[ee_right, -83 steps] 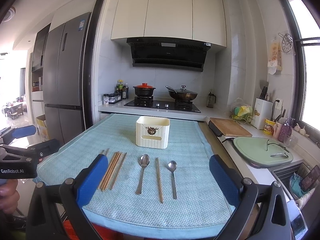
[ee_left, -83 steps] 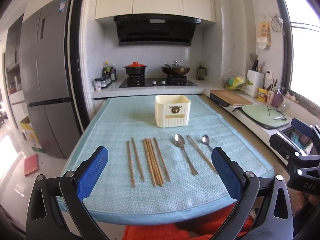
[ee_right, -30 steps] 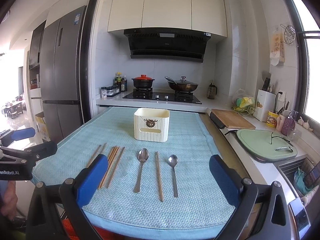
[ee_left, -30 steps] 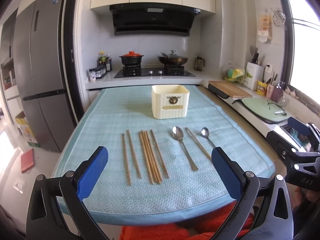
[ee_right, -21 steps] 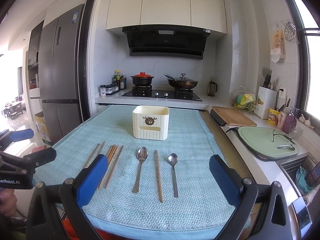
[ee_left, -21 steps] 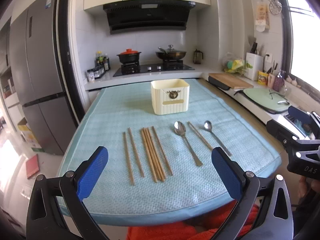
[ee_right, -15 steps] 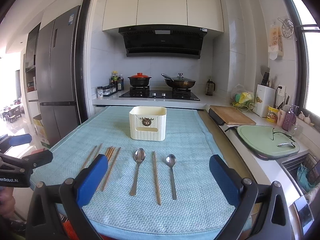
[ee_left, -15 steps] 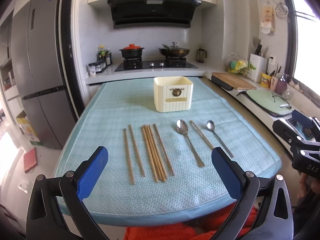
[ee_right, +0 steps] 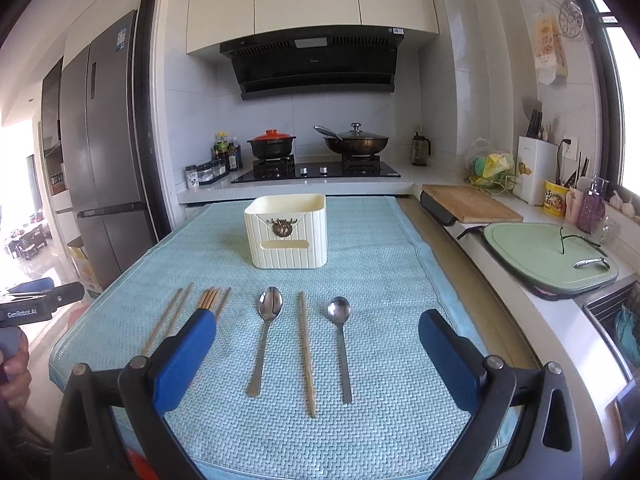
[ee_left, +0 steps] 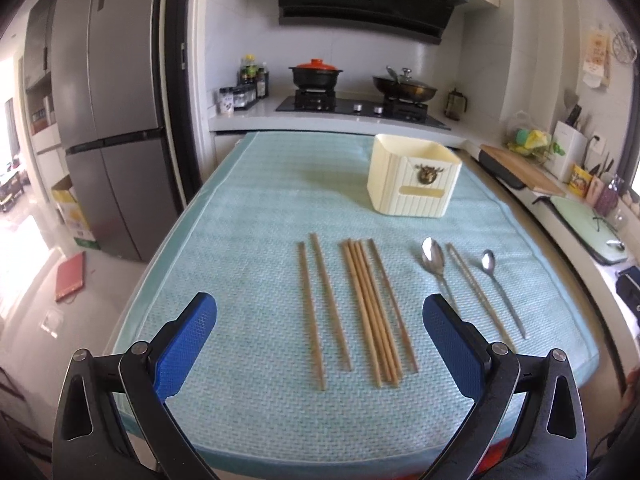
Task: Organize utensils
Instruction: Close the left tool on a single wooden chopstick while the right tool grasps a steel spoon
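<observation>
Several wooden chopsticks [ee_left: 368, 308] lie side by side on the light blue mat [ee_left: 260, 208]; they also show in the right wrist view [ee_right: 212, 298]. A large spoon [ee_right: 266, 336], a single chopstick [ee_right: 306, 352] and a small spoon [ee_right: 341, 344] lie to their right. A cream utensil holder [ee_right: 286, 232] stands upright behind them; it also shows in the left wrist view [ee_left: 414, 178]. My left gripper [ee_left: 320, 340] is open and empty, above the near ends of the chopsticks. My right gripper [ee_right: 312, 356] is open and empty, above the spoons.
A stove with a red-lidded pot [ee_right: 272, 144] and a wok [ee_right: 354, 140] stands behind the table. A fridge [ee_left: 108, 120] is at the left. A wooden board [ee_right: 468, 202] and a green board [ee_right: 548, 256] lie on the right counter.
Both grippers have moved forward over the mat's near edge. The left one has also shifted left and tilted down. The utensils have not moved.
</observation>
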Demonstrator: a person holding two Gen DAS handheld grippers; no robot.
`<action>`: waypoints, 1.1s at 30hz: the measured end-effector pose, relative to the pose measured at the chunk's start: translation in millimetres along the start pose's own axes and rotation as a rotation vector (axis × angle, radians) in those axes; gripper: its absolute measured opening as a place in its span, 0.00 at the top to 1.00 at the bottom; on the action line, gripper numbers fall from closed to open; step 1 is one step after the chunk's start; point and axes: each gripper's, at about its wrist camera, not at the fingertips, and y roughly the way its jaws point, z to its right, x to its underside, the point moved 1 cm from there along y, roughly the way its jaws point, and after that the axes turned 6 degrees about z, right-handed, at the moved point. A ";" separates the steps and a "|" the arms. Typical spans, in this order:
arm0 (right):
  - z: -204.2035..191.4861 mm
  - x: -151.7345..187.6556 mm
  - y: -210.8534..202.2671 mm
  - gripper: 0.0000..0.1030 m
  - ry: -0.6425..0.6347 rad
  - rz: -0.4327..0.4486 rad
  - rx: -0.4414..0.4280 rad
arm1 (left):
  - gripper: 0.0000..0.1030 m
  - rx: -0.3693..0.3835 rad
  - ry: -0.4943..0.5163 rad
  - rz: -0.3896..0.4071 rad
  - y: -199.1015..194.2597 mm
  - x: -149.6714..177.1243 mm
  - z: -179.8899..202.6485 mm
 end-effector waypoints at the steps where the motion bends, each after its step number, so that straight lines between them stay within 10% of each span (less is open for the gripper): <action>1: 1.5 2.6 6.6 0.00 -0.003 -0.020 0.004 | 0.00 -0.011 0.006 -0.018 12.3 1.2 -2.3; 12: 31.2 36.6 70.8 0.00 -0.053 -0.232 0.050 | 0.01 -0.013 -0.025 -0.259 150.9 19.8 -22.3; 25: 64.3 55.0 151.5 0.00 -0.026 -0.347 -0.004 | 0.03 -0.091 -0.003 -0.326 209.6 22.9 -28.3; 33: 58.3 79.7 217.6 0.34 -0.076 -0.439 -0.047 | 0.00 -0.086 -0.003 -0.298 209.4 26.9 -27.1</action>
